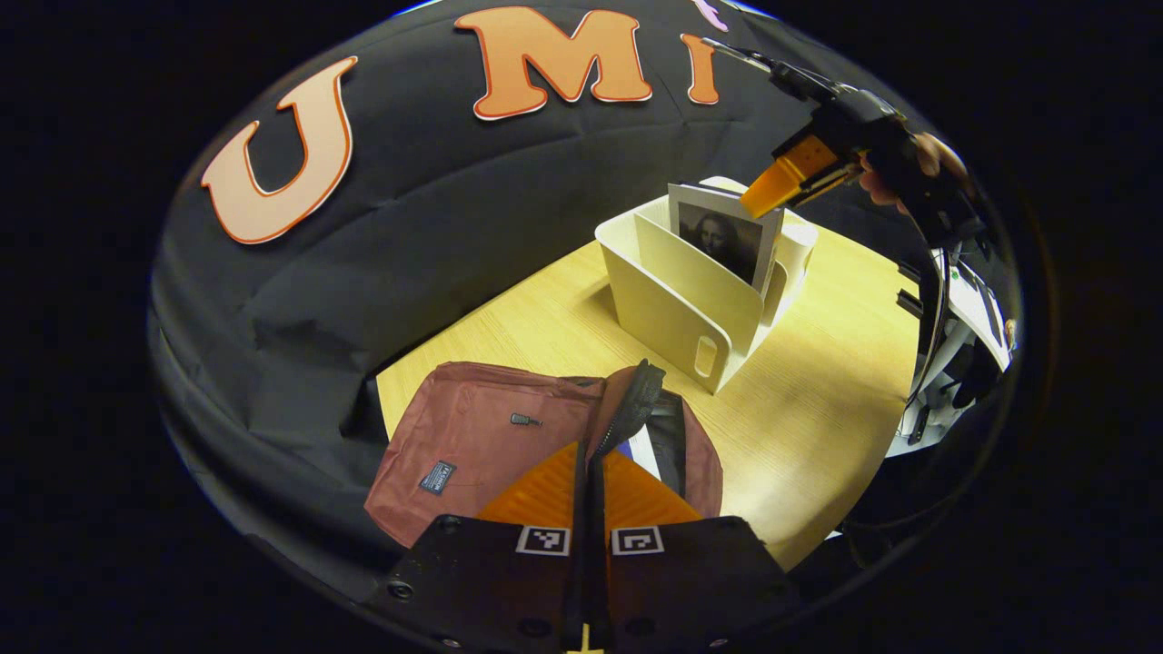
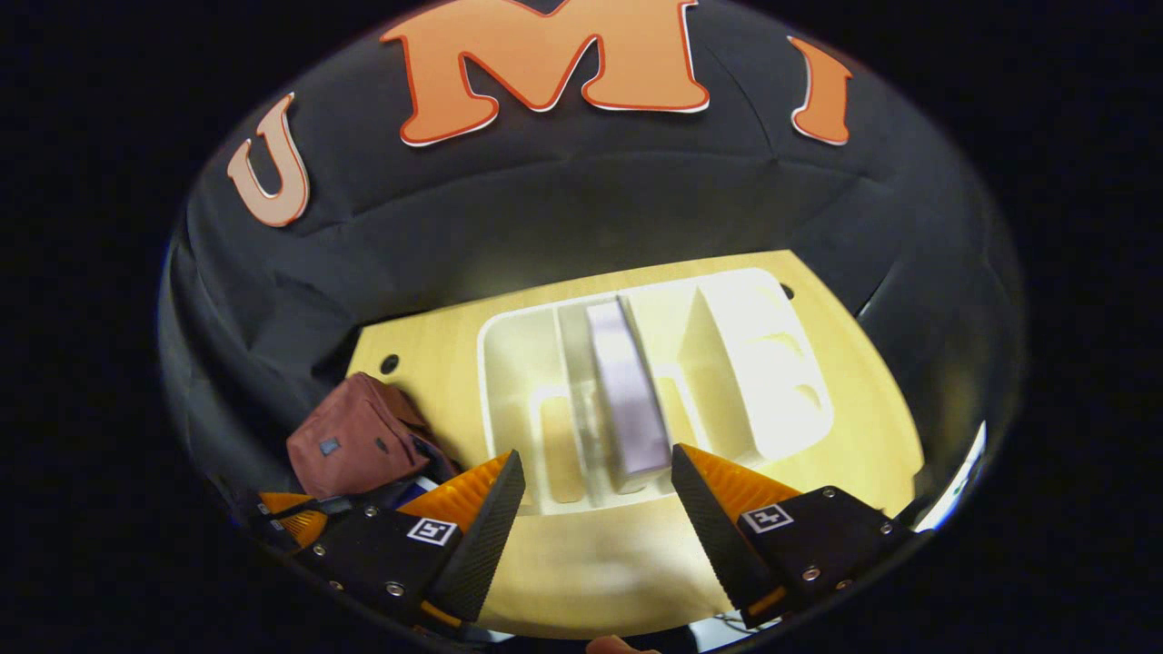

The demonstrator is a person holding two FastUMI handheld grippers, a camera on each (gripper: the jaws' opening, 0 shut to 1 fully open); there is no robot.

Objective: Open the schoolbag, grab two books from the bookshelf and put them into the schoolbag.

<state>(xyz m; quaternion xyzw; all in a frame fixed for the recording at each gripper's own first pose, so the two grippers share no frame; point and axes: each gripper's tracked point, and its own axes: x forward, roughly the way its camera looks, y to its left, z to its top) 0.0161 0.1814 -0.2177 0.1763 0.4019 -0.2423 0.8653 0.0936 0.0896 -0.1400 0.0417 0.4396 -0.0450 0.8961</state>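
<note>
The maroon schoolbag (image 1: 472, 436) lies on the wooden table (image 1: 818, 409). My left gripper (image 1: 591, 451) is shut on the bag's zipper-edged flap (image 1: 636, 400) and holds it up; a white and blue book edge shows inside the opening. A white bookshelf (image 1: 677, 300) stands behind with a portrait-covered book (image 1: 722, 238) upright in it. My right gripper (image 1: 763, 195) hovers at that book's top edge. In the right gripper view the open right gripper (image 2: 595, 472) looks down on the book (image 2: 627, 400) in the bookshelf (image 2: 763, 363), a finger on either side of it and apart from it. The schoolbag (image 2: 354, 436) lies lower left.
A hand (image 1: 909, 173) holds the right gripper. White and black equipment (image 1: 963, 336) stands past the table's right edge. The black cloth wall runs close behind the table. A small hole (image 2: 389, 363) sits near the table's far left corner.
</note>
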